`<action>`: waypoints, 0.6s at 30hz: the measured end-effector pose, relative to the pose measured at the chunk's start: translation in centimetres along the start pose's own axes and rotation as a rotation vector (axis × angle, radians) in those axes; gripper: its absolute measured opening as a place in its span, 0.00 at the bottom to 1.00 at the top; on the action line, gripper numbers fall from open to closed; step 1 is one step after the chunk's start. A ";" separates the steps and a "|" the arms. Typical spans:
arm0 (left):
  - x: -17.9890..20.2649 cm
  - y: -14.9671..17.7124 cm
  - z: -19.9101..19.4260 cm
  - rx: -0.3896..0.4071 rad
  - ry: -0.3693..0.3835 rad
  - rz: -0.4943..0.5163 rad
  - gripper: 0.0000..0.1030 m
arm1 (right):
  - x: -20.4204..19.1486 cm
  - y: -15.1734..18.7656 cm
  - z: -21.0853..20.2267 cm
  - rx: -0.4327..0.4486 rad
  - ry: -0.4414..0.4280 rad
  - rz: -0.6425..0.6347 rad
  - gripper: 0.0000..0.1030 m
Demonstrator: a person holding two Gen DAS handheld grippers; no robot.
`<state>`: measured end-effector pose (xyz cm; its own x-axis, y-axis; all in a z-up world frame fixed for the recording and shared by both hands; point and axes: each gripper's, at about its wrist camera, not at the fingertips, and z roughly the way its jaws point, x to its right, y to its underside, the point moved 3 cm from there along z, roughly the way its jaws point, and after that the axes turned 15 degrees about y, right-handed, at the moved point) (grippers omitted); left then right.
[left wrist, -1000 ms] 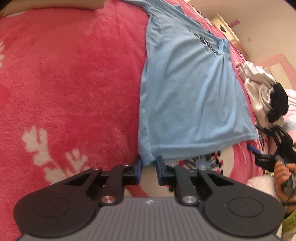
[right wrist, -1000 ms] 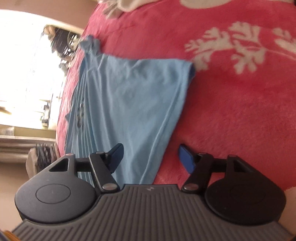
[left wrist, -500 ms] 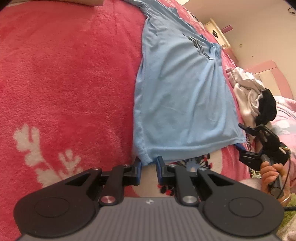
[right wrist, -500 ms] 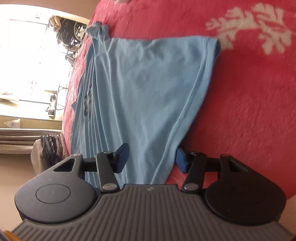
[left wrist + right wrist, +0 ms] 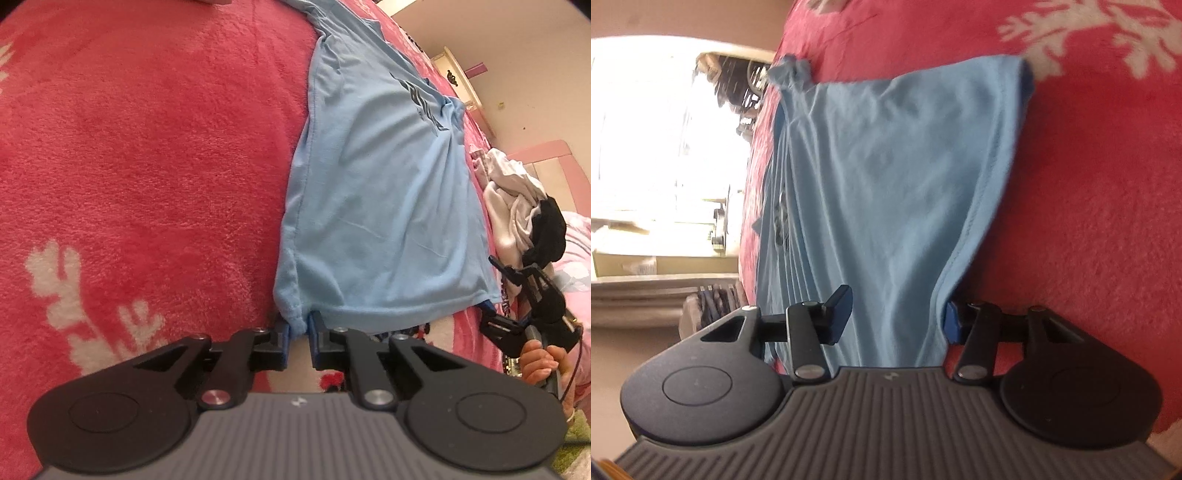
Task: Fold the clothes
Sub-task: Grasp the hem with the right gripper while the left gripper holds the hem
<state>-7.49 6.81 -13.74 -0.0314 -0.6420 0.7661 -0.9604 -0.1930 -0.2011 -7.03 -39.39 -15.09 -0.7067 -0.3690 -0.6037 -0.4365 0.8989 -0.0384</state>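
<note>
1. A light blue T-shirt (image 5: 384,206) lies spread on a red plush blanket (image 5: 147,166) with white leaf shapes, running from the hem at the 6 o'clock side of the left wrist view up toward the collar at 1 o'clock.
2. The left gripper (image 5: 298,338) is nearly closed, its blue-padded fingers pinching the near hem corner of the shirt. This grip looks the same as a second ago.
3. The right gripper (image 5: 897,317) is partly open, with the other hem corner lying between its fingers. The blue pad (image 5: 952,322) on its 3 o'clock finger touches the shirt's edge; the black finger at 9 o'clock stands clear above the cloth.
4. What changed: a second ago the right gripper was wider, and that blue pad stood off on the blanket. It has since narrowed and slid in around the hem.
5. In the left wrist view the right gripper, held by a hand (image 5: 539,360), appears at 4 o'clock beside the far hem corner, closer to it than before.
6. Judged from this, both hem corners are about to be held, which suits lifting the hem toward the collar for a fold.
7. A pile of white and black clothes (image 5: 517,206) lies at 3 o'clock, beyond the shirt.
</note>
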 end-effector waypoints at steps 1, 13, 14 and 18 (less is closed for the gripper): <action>0.1 0.0 0.0 -0.002 -0.006 0.003 0.09 | -0.4 0.2 0.0 0.005 0.012 -0.026 0.46; 1.7 0.0 -0.3 -0.071 -0.020 0.104 0.03 | -3.7 0.3 -0.8 0.068 0.140 -0.301 0.03; 1.7 0.0 -0.4 -0.087 0.004 0.096 0.03 | -3.9 0.1 -1.0 0.071 0.150 -0.320 0.03; 2.2 0.2 -0.1 -0.144 0.059 0.087 0.03 | -4.4 -0.2 -2.0 0.070 0.186 -0.382 0.03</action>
<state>-7.80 5.44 -12.05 -0.1281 -0.6065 0.7847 -0.9830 -0.0275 -0.1817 -4.92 -38.44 -10.80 -0.5925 -0.7092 -0.3820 -0.6521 0.7007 -0.2895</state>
